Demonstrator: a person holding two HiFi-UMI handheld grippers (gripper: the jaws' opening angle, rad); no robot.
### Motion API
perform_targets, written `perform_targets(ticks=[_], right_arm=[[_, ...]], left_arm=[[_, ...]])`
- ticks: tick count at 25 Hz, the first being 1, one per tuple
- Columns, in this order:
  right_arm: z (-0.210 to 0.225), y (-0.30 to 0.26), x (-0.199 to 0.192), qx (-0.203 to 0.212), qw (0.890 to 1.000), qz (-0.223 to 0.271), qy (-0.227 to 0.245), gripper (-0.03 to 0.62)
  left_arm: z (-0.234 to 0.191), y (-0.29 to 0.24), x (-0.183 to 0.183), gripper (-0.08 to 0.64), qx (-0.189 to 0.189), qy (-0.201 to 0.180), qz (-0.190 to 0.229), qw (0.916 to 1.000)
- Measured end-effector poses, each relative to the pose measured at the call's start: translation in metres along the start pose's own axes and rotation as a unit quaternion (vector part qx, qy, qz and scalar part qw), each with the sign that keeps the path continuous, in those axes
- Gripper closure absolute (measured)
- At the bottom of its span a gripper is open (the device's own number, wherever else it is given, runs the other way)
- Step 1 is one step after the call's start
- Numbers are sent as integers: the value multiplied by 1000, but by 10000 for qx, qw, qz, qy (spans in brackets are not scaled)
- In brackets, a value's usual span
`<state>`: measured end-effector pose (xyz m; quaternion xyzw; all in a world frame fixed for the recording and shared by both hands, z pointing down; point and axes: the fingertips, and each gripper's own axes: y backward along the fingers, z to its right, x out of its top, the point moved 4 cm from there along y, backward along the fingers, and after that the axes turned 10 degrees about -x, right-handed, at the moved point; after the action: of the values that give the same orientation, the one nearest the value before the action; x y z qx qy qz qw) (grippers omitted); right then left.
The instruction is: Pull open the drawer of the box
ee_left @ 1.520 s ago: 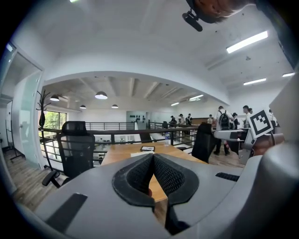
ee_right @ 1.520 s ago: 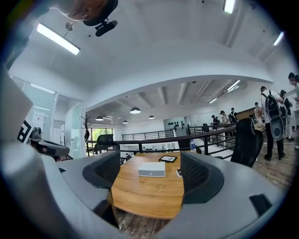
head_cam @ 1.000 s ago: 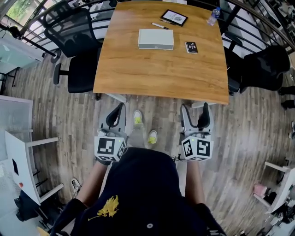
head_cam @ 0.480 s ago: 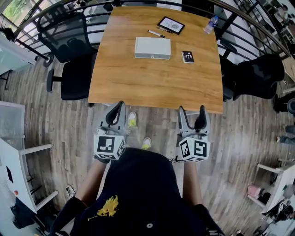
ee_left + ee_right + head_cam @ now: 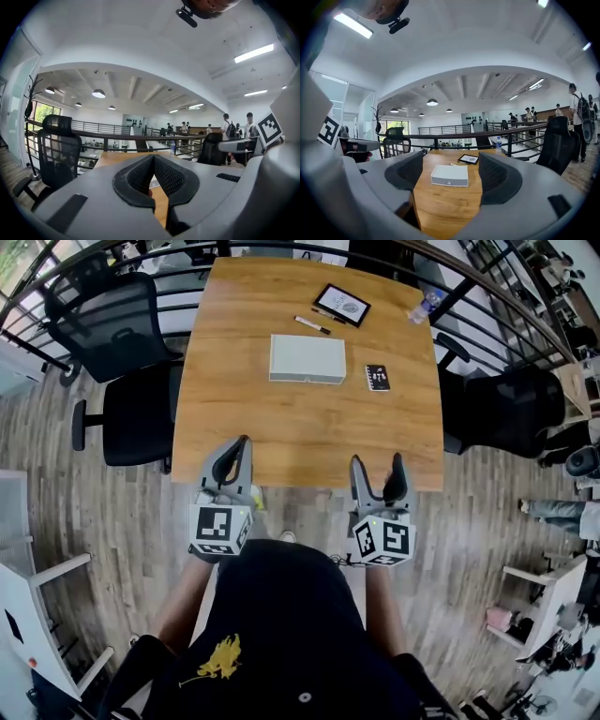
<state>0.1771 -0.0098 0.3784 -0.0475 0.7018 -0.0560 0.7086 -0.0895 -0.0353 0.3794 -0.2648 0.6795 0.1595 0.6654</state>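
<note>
box: pale grey, flat, lying on the far half of the wooden desk, roughly centred left to right. in the right gripper view its front face looks flush and carries a small round mark at the middle; drawer reads as closed.

left hand-held gripper: over the near left edge of the desk, jaws pressed together at the tips, nothing between them in the left gripper view.

right hand-held gripper: over the near edge further right, jaws spread, holding nothing; the box shows between them in its own view but lies well apart.

both grippers well apart from the box, neither touching it.

around the box: pen just beyond its far edge, framed tablet further back, small black card just to its right, water bottle at the far right corner.

black office chairs stand at the left side and the right side of the desk, on a wood-plank floor.
</note>
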Motion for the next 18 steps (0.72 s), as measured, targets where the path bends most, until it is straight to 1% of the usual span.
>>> perform_targets(ticks=[5,10,13,18], right_arm=[[-25,-49,3,-192,9997,-111,71,250],[-45,-93,-10,-313,9990,-281,150,255],[-51,-122,-27,-295,9982,-480,180,258],[-58,-174,-70,-122,9966,-790,178,273]], left_arm=[[-52,-26,2,543,-137,134,7,9998],[-89,-49,-10,543,-304,170,-175,9992],[-102,-65,-20,543,-322,222,-263,9989],[-120,-98,-42,543,-137,223,-425,9988]])
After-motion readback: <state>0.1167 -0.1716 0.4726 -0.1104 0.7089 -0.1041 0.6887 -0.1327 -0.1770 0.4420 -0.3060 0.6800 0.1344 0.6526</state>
